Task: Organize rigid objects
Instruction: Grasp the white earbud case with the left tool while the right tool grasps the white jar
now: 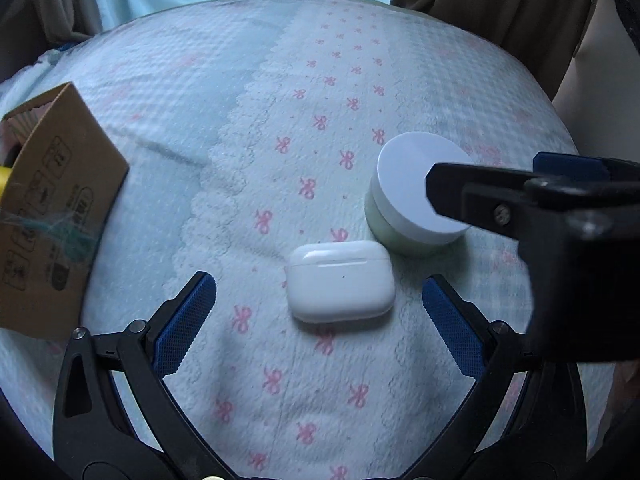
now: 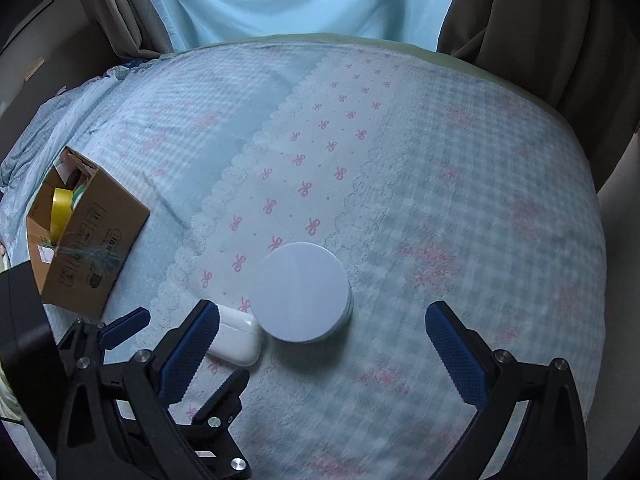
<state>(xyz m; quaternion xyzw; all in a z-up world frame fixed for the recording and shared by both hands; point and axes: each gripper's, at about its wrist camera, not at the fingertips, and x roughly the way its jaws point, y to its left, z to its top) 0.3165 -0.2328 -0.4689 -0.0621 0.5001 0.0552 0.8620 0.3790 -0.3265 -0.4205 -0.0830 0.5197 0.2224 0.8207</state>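
A white earbud case (image 1: 340, 280) lies on the bedspread, between and just ahead of my open left gripper (image 1: 320, 320). A round jar with a white lid and pale green body (image 1: 412, 192) stands just right of and beyond it. In the right wrist view the jar (image 2: 300, 292) sits ahead of my open, empty right gripper (image 2: 322, 340), with the case (image 2: 236, 338) touching its left side, partly behind my left finger. The right gripper (image 1: 500, 188) reaches over the jar in the left wrist view.
An open cardboard box (image 2: 92, 236) holding a yellow tape roll (image 2: 60, 208) stands at the left on the bed; it also shows in the left wrist view (image 1: 52, 208). The bow-patterned bedspread (image 2: 440, 200) stretches to curtains at the back.
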